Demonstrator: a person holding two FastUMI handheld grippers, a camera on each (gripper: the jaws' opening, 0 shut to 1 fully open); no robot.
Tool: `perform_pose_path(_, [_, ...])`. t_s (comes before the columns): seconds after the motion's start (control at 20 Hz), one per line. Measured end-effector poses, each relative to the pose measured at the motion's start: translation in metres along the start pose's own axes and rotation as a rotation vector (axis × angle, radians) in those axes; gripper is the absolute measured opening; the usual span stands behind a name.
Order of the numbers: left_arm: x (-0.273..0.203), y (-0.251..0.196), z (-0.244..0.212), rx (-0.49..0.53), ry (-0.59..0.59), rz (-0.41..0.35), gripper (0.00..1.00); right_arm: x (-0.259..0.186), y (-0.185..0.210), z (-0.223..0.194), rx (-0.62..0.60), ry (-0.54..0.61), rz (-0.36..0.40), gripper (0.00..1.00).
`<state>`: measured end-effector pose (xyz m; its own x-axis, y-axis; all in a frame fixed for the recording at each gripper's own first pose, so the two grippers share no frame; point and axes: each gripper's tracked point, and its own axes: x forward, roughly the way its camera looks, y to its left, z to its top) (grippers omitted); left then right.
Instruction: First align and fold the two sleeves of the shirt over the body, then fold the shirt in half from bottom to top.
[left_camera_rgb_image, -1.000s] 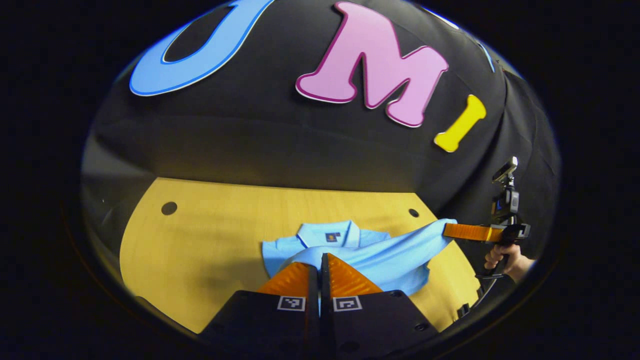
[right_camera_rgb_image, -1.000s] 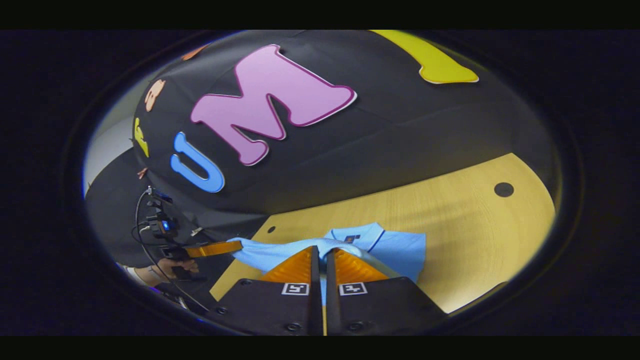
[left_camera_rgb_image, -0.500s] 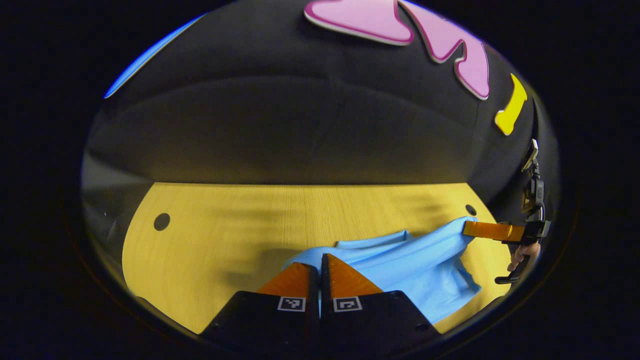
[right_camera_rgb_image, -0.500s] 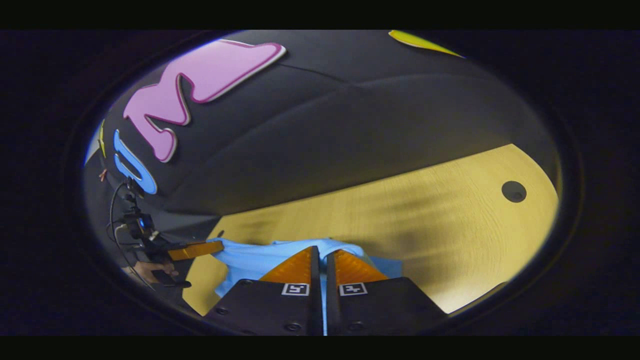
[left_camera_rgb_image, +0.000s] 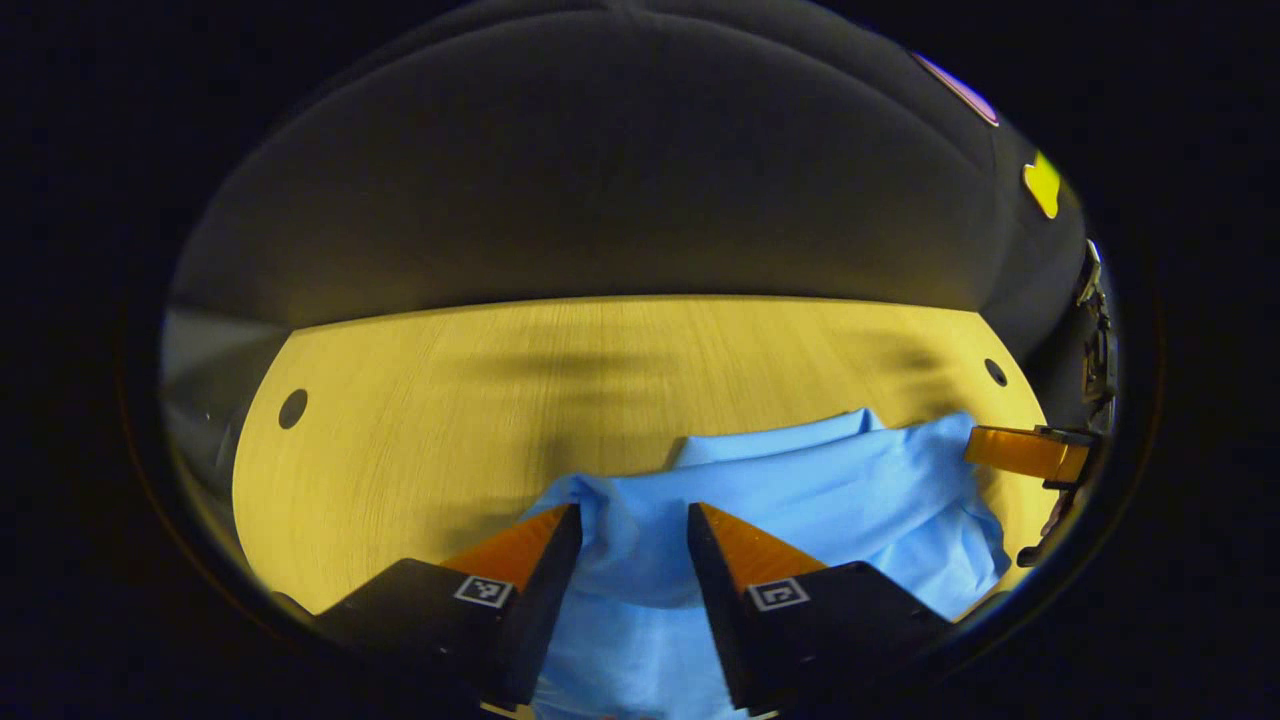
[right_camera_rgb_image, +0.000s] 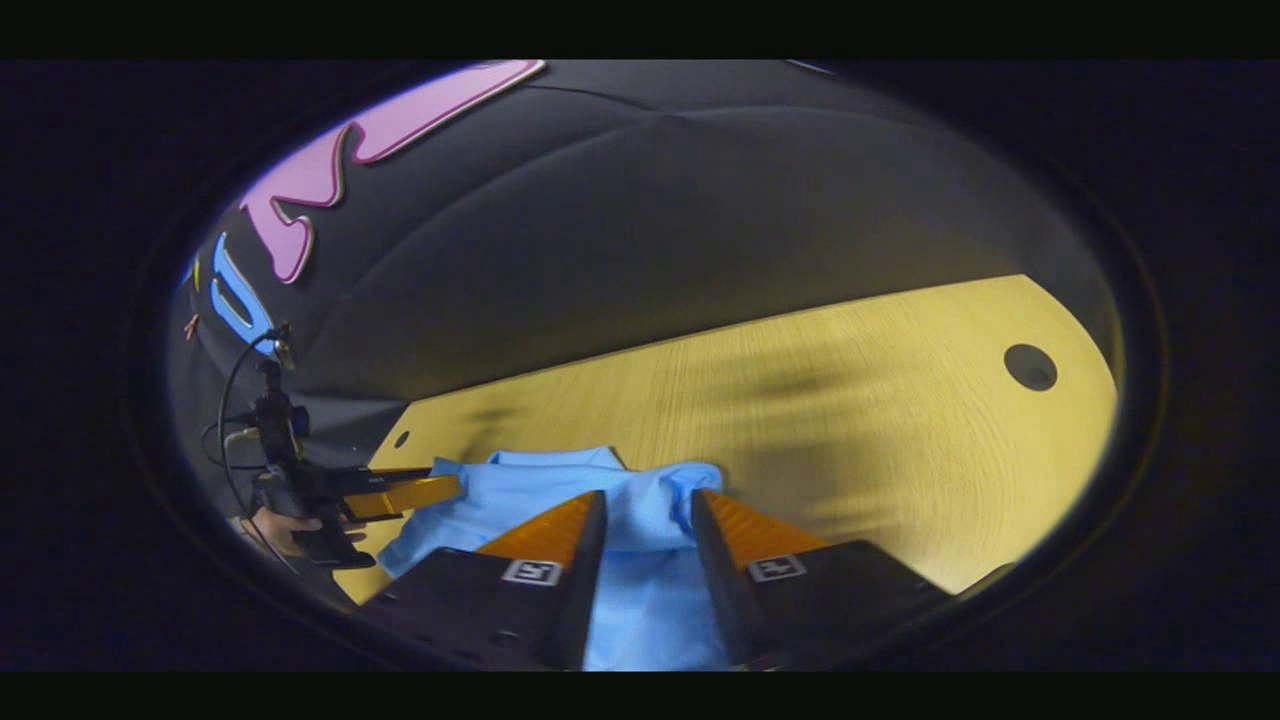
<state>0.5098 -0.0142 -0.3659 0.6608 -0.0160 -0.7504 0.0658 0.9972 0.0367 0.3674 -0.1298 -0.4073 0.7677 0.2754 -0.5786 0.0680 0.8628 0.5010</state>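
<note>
Bottom-to-top fold, hem at the collar end. My left gripper (left_camera_rgb_image: 634, 540) and right gripper (right_camera_rgb_image: 648, 528) gape wide over the shirt (left_camera_rgb_image: 800, 490) (cloth slack between). Next: back out without dragging it.

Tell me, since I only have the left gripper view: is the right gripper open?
Observer: Yes. In the right gripper view, the right gripper is open, with the shirt lying loose between its fingers.
Operator: Where does the cloth end on that side?
Observer: Just past those fingertips, flat on the table.
Operator: And my left gripper, seen from there?
Observer: The left gripper sits at the shirt's far edge, with a hand on its handle.
</note>
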Motion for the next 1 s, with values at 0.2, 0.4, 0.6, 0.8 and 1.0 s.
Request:
perform_pose_path(0.2, [-0.051,-0.019,0.036,-0.003,-0.109,-0.056,0.78,-0.033,0.029,0.021,-0.137,-0.071,-0.011,0.98])
perform_pose_path(0.4, [-0.135,-0.024,0.075,-0.005,-0.269,-0.083,0.80,-0.093,0.072,0.058,-0.267,-0.208,-0.037,0.98])
perform_pose_path(0.6, [-0.254,-0.020,0.104,-0.006,-0.485,-0.084,0.81,-0.175,0.122,0.081,-0.334,-0.344,-0.052,0.98])
perform_pose_path(0.8, [-0.365,-0.007,0.086,-0.015,-0.628,-0.045,0.82,-0.270,0.163,0.083,-0.392,-0.462,-0.102,0.98])
perform_pose_path(1.0, [-0.471,-0.004,0.040,0.005,-0.718,-0.034,0.85,-0.369,0.206,0.065,-0.415,-0.584,-0.136,0.98])
